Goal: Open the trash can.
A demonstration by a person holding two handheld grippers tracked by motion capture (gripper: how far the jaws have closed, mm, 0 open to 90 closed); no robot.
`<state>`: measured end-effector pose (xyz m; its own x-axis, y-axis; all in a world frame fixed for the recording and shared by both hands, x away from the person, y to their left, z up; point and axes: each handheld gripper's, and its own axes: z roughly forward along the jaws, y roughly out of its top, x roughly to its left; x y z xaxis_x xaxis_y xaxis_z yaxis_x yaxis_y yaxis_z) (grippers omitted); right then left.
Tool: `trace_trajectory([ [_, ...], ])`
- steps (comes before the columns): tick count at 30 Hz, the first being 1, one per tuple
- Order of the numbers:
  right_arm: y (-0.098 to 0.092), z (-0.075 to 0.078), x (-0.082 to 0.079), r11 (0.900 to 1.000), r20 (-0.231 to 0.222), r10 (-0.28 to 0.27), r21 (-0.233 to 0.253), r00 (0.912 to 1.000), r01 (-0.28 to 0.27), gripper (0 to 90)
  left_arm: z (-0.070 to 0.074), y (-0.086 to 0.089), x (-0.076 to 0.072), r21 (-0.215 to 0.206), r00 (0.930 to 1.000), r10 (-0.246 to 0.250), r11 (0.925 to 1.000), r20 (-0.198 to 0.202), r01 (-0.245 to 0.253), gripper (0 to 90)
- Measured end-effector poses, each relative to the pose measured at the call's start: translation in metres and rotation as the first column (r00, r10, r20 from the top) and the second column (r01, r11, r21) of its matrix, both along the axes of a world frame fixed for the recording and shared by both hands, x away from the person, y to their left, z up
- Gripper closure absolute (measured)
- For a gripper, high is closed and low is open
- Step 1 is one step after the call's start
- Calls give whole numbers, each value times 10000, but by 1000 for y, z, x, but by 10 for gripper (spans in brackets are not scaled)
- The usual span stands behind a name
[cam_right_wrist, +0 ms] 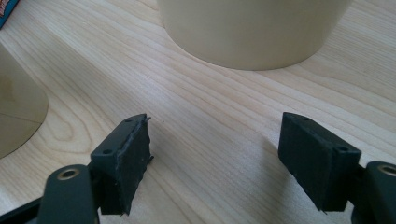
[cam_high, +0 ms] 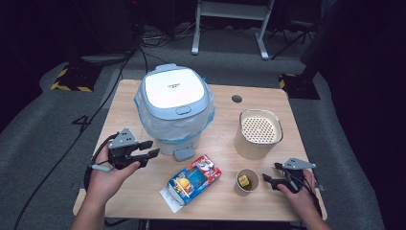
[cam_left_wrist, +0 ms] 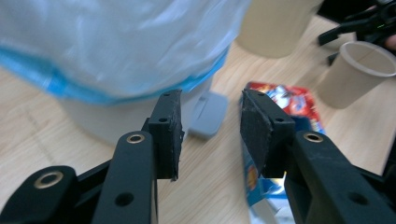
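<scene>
Left gripper: my black two-jaw left gripper (cam_high: 152, 148) sits at the table's left front, jaws parted with nothing between them, aimed toward the bin's base.
Right gripper: my black two-jaw right gripper (cam_high: 271, 173) is low over the right front of the light wooden table (cam_high: 225, 196), jaws spread wide, nothing gripped; bare wood lies between them in the right gripper view (cam_right_wrist: 215, 154).
Bin: the white pedal bin with a grey-blue lid rim and a clear plastic liner (cam_high: 174, 108) stands at the table's rear left, lid closed; its grey foot pedal (cam_high: 184, 153) sticks out at the front, just ahead of my left jaws (cam_left_wrist: 208, 114).
Carton: the red and blue printed drink carton (cam_high: 194, 179) lies flat near the front edge, between my two grippers.
Small cup: the small tan paper cup (cam_high: 246, 181) stands upright just left of my right gripper, a small yellow object inside.
Tall container: the beige cylindrical container with a perforated white insert (cam_high: 258, 133) stands behind the small cup, just beyond my right jaws (cam_right_wrist: 252, 32).
</scene>
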<state>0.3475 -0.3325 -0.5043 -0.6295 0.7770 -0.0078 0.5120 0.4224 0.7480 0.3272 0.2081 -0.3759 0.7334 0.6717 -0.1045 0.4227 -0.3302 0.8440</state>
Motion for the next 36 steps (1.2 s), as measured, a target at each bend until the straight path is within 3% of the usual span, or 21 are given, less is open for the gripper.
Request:
trace_trajectory([
  [9, 0, 0, 0, 10000, 1, -1, -3, 10000, 1, 252, 24, -12, 3, -923, 9941, -916, 9910, 587, 968, 657],
  [15, 0, 0, 0, 10000, 0, -2, -3, 10000, 2, 252, 35, -14, 8, -1612, 9885, -986, 9800, 1149, 1165, 704],
  [20, 0, 0, 0, 10000, 2, 1, -2, 10000, -1, 252, 42, -14, 12, -2425, 9836, -889, 9620, 1569, 1256, 733],
  [24, 0, 0, 0, 10000, 1, 0, -1, 10000, 0, 252, 50, -13, 18, -2584, 9791, -1093, 9540, 1715, 1518, 753],
  [28, 0, 0, 0, 10000, 2, 0, -2, 10000, 0, 252, 58, -14, 24, -2584, 9760, -1222, 9515, 1804, 1669, 779],
  [36, 0, 0, 0, 10000, 1, 0, -2, 10000, 0, 252, 75, -19, 33, -2497, 9720, -1226, 9530, 2005, 1717, 831],
])
